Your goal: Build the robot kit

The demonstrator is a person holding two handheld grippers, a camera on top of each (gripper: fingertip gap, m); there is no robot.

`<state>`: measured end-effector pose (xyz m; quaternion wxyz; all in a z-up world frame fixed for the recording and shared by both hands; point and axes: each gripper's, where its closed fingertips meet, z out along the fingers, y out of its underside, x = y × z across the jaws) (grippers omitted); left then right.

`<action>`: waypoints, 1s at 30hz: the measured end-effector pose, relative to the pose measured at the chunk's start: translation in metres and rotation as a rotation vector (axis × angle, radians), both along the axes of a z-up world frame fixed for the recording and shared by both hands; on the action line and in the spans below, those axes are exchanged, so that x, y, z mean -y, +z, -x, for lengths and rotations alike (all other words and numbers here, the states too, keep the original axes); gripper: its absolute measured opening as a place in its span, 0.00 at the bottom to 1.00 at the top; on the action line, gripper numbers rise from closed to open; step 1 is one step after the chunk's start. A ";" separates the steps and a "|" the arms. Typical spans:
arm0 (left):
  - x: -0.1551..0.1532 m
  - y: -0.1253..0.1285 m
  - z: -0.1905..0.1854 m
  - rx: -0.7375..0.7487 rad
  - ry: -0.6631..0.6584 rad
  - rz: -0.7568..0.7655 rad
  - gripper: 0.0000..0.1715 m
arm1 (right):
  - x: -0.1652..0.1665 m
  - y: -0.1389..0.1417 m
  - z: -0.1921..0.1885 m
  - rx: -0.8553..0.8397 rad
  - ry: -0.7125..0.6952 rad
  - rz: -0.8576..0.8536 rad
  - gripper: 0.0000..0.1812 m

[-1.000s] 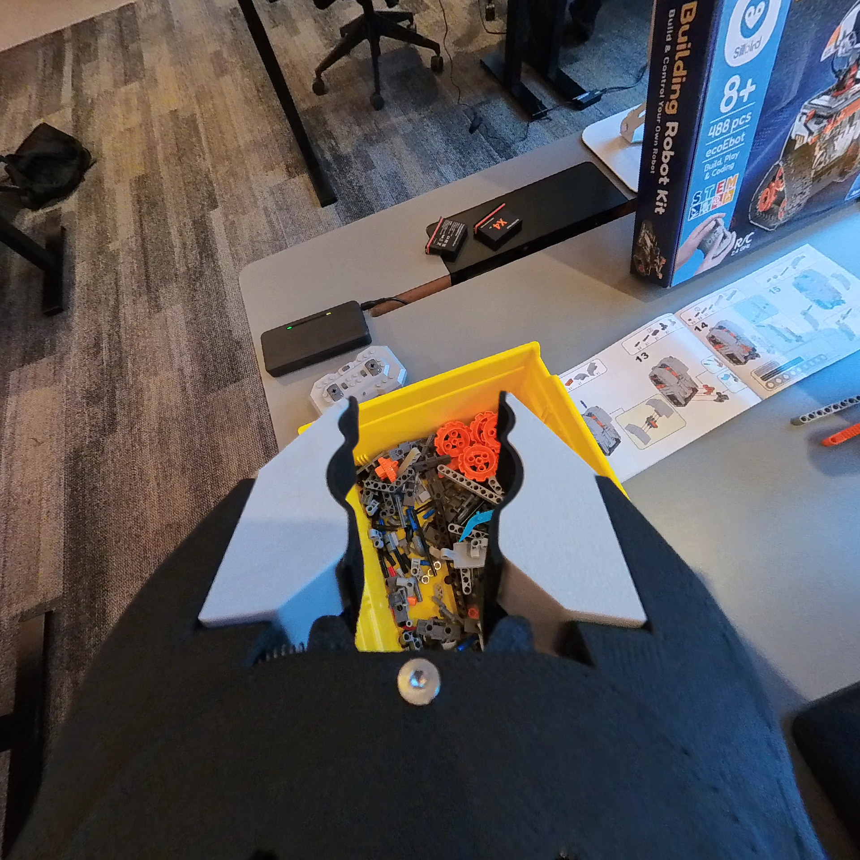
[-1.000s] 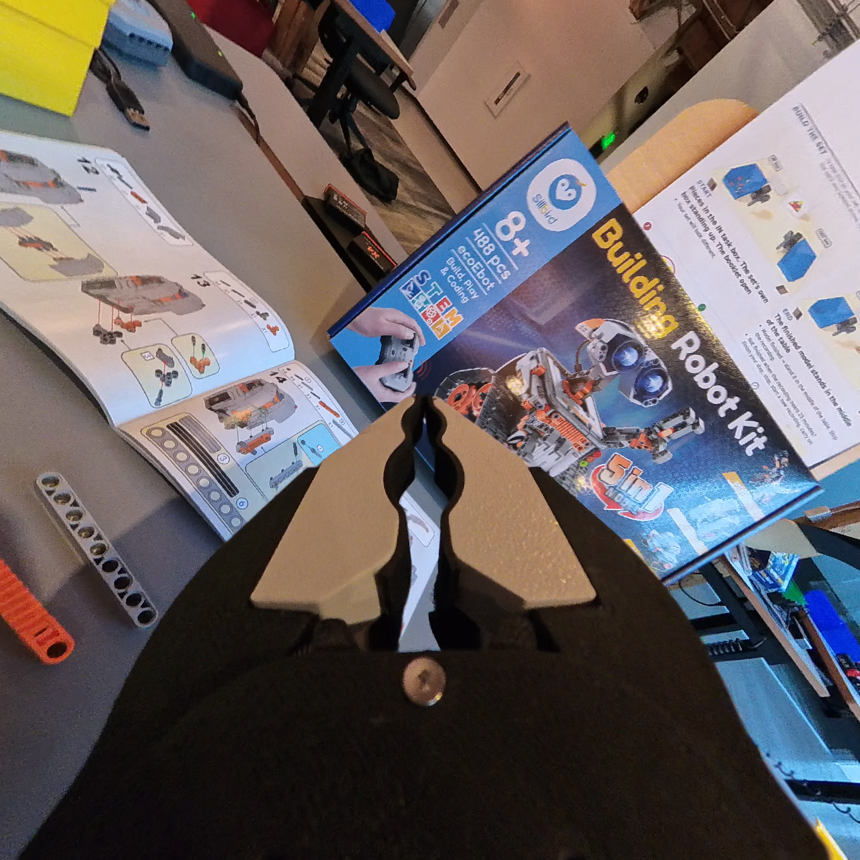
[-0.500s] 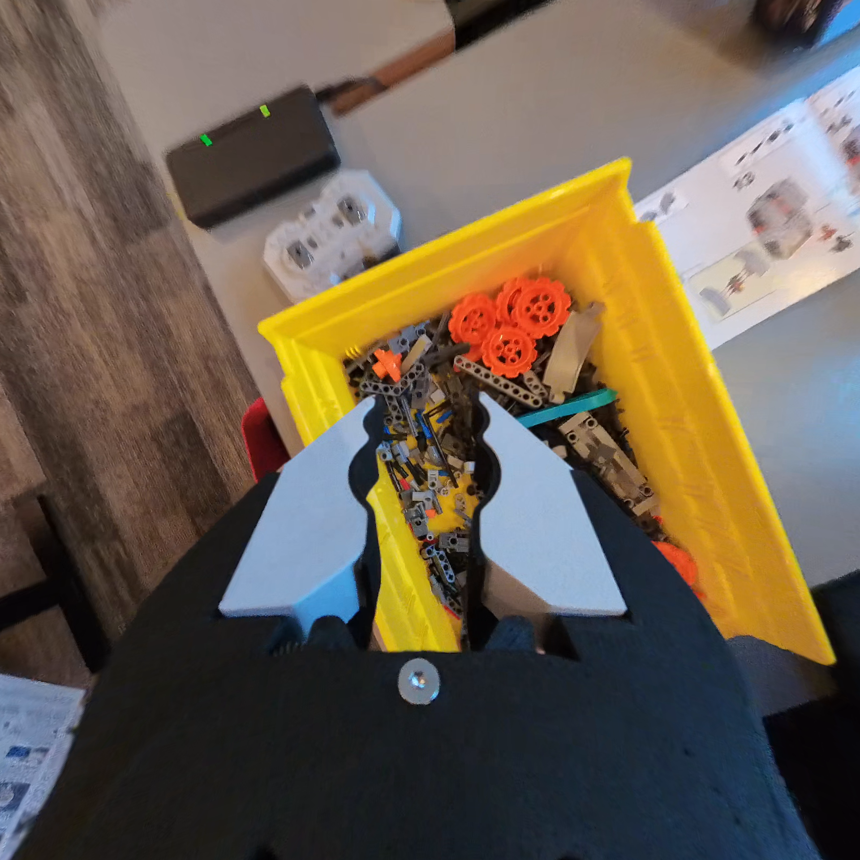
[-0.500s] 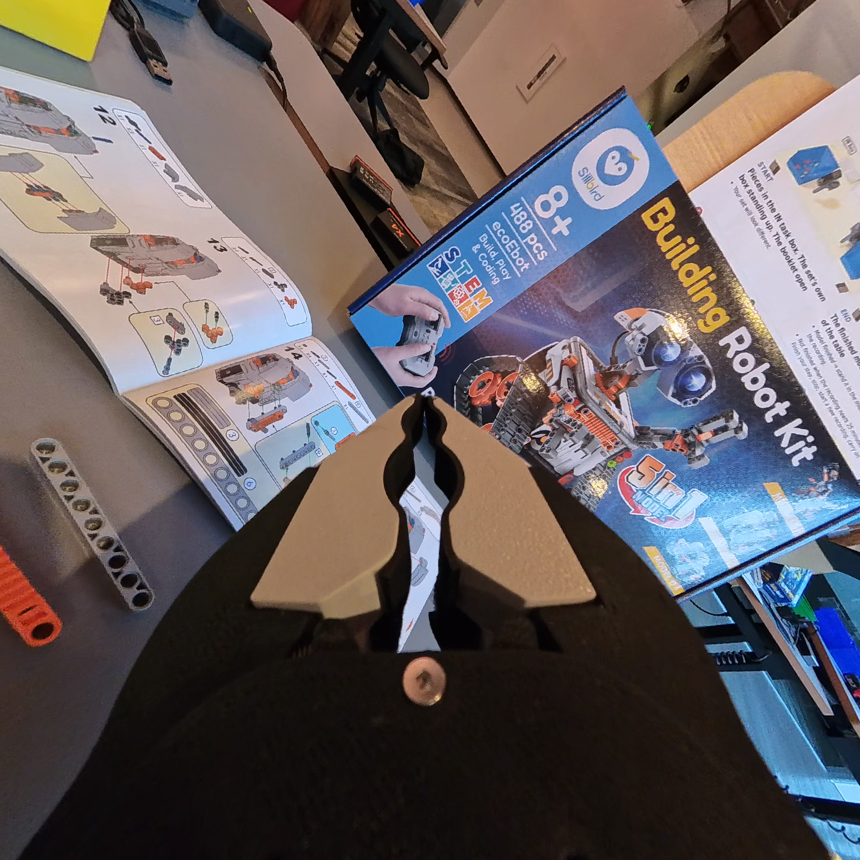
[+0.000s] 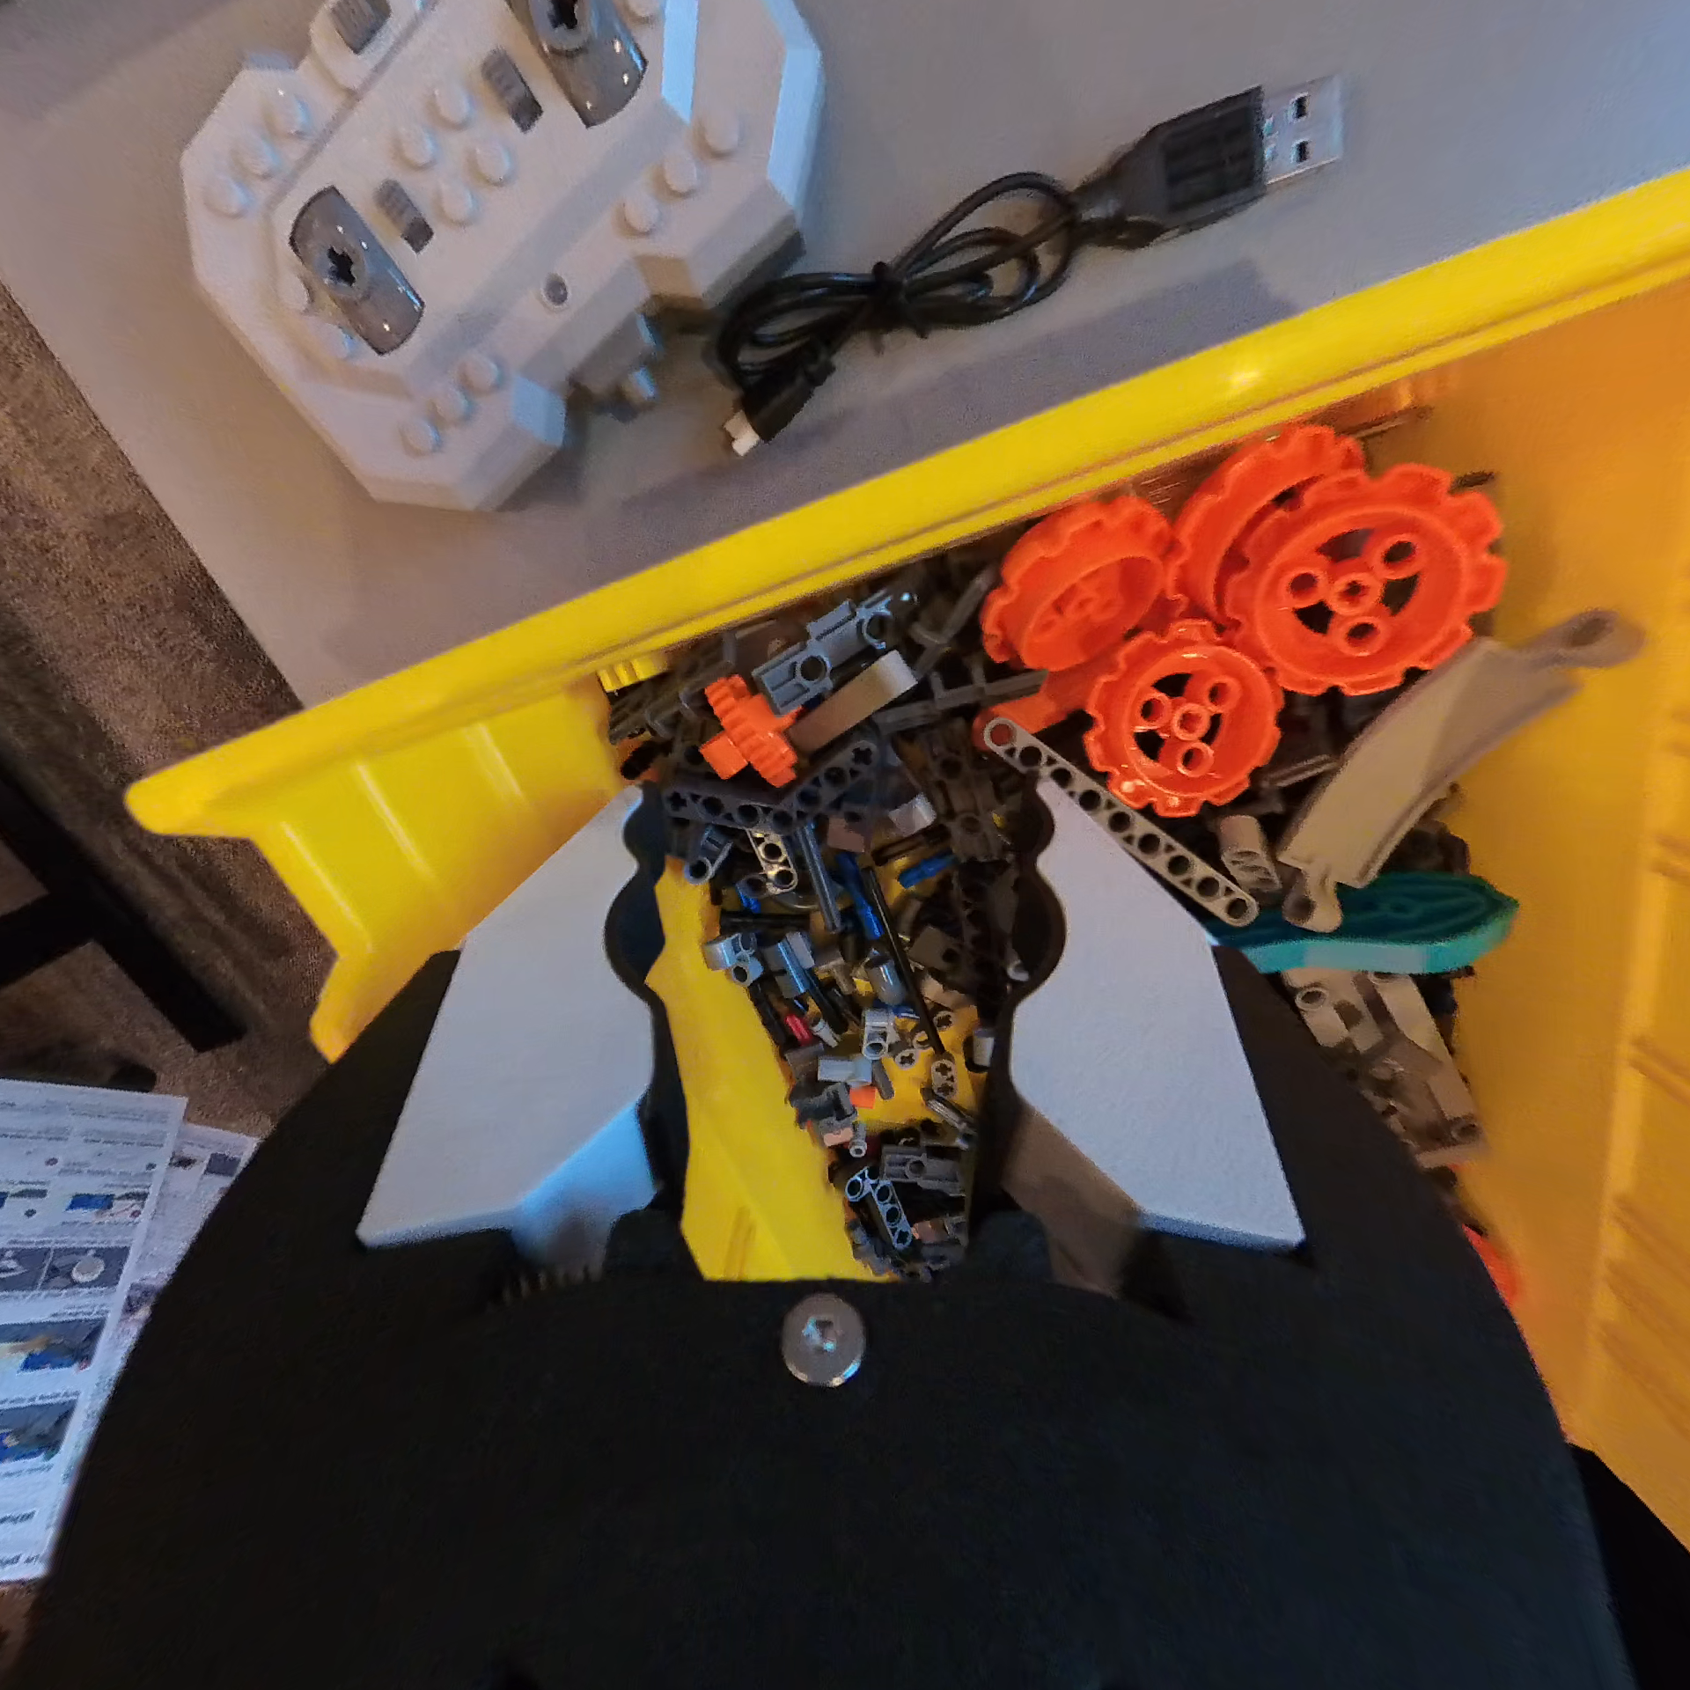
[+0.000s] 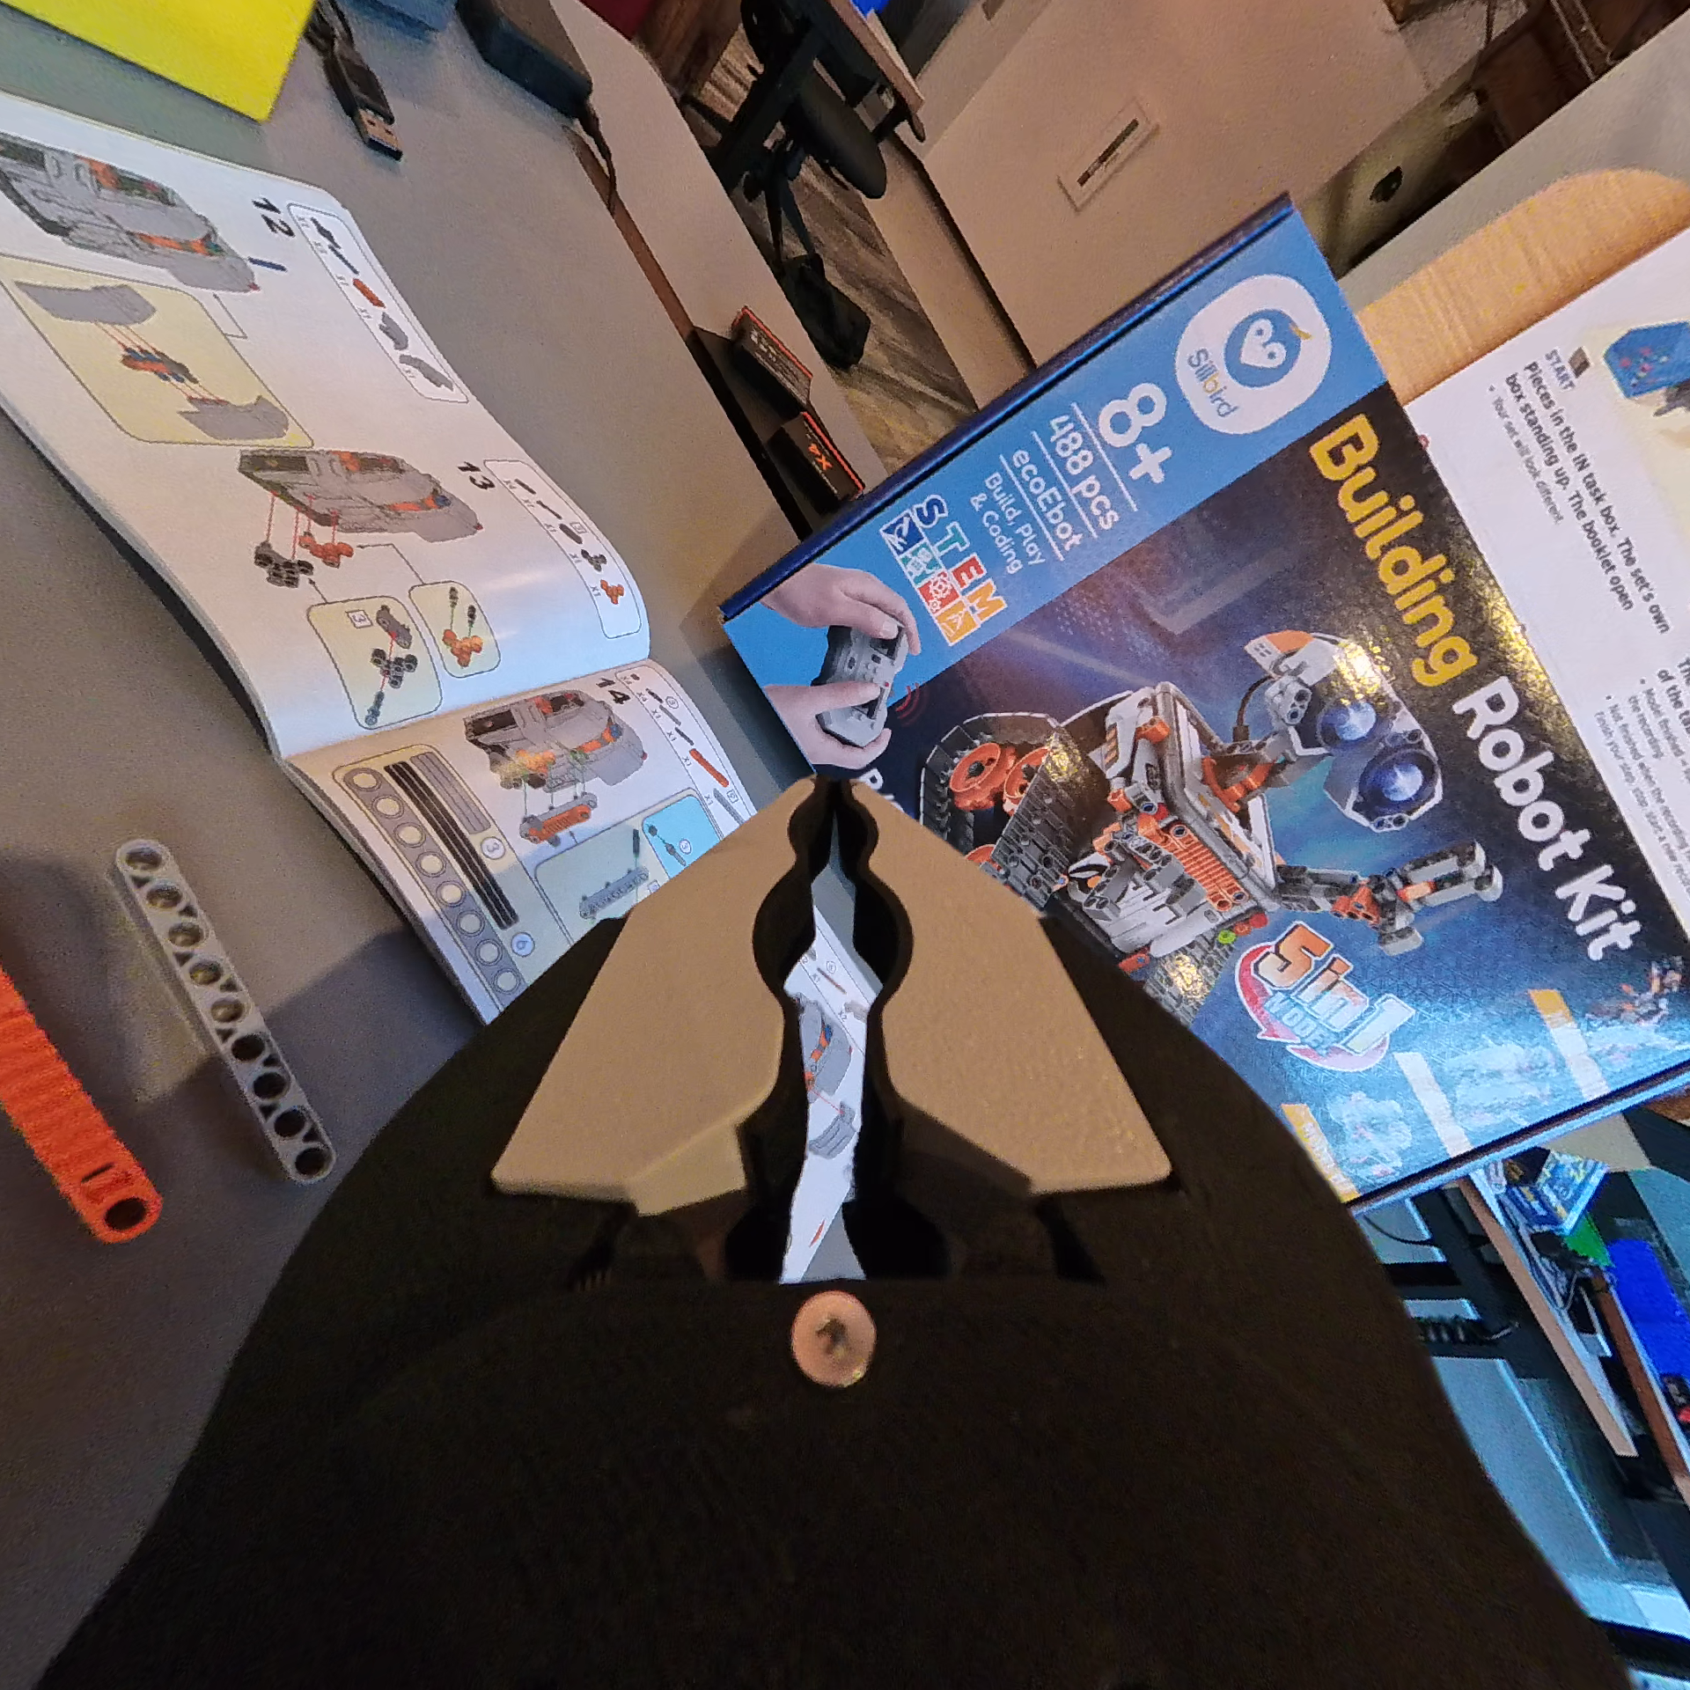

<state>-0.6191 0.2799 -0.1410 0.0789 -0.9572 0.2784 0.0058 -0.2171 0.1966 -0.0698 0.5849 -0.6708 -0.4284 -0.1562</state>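
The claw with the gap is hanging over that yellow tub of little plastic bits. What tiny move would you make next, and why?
Probably ease the left gripper straight down. Its jaws stand open over the loose pieces in the yellow bin, with the dark angled beam at its fingertips, but it seems to grip nothing yet. The right gripper, nearly shut and empty, can wait above the booklet.

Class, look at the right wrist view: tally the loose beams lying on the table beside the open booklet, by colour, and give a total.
Grey beam: 1
Orange beam: 1
Total: 2
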 end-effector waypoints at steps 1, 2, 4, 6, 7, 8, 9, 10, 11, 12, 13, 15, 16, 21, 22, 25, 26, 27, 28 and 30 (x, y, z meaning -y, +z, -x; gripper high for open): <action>0.000 -0.003 0.002 -0.015 0.005 0.008 0.44 | 0.000 0.000 0.001 0.006 0.004 -0.003 0.00; -0.001 -0.006 0.004 -0.031 0.014 0.012 0.43 | 0.001 0.000 0.003 0.013 0.005 -0.004 0.00; -0.002 -0.006 0.005 -0.048 0.022 0.003 0.43 | 0.001 -0.002 0.004 0.028 0.009 0.000 0.00; -0.001 -0.009 0.006 -0.079 0.015 0.009 0.44 | 0.001 -0.003 0.006 0.041 0.014 -0.001 0.00; -0.001 -0.011 0.007 -0.092 0.010 0.014 0.46 | 0.001 -0.003 0.006 0.043 0.014 0.000 0.00; 0.000 -0.013 0.007 -0.105 0.005 0.019 0.47 | 0.001 -0.004 0.007 0.045 0.015 0.005 0.00; 0.001 -0.014 0.005 -0.103 0.000 0.020 0.44 | 0.001 -0.005 0.007 0.045 0.015 0.010 0.00; 0.001 -0.014 0.002 -0.092 -0.001 0.023 0.42 | 0.000 -0.006 0.007 0.049 0.016 0.014 0.00; 0.002 -0.015 0.001 -0.083 0.002 0.028 0.40 | 0.000 -0.007 0.008 0.054 0.015 0.016 0.00; 0.002 -0.016 0.001 -0.079 0.008 0.026 0.40 | 0.000 -0.007 0.008 0.059 0.016 0.018 0.00; 0.001 -0.017 0.002 -0.083 0.011 0.023 0.43 | 0.000 -0.007 0.008 0.061 0.016 0.019 0.00; 0.002 -0.019 0.006 -0.115 -0.005 0.025 0.43 | 0.001 -0.007 0.009 0.062 0.021 0.020 0.00; 0.003 -0.019 0.006 -0.119 -0.013 0.027 0.42 | 0.002 -0.007 0.010 0.065 0.022 0.022 0.00; 0.018 -0.017 0.018 -0.247 -0.117 0.069 0.24 | 0.002 -0.008 0.016 0.083 0.031 0.026 0.00; 0.022 -0.017 0.021 -0.273 -0.135 0.081 0.20 | 0.002 -0.008 0.017 0.086 0.033 0.026 0.00; 0.039 -0.016 0.023 -0.285 -0.190 0.145 0.16 | 0.002 -0.009 0.018 0.092 0.034 0.033 0.00; 0.049 -0.016 0.021 -0.266 -0.195 0.192 0.16 | 0.002 -0.009 0.018 0.092 0.035 0.033 0.00; 0.058 -0.016 0.023 -0.261 -0.196 0.232 0.16 | 0.002 -0.009 0.019 0.092 0.038 0.037 0.00; 0.065 -0.015 0.026 -0.265 -0.195 0.259 0.15 | 0.002 -0.010 0.019 0.092 0.039 0.040 0.00; 0.083 -0.014 0.031 -0.256 -0.189 0.337 0.15 | 0.002 -0.010 0.020 0.096 0.042 0.043 0.00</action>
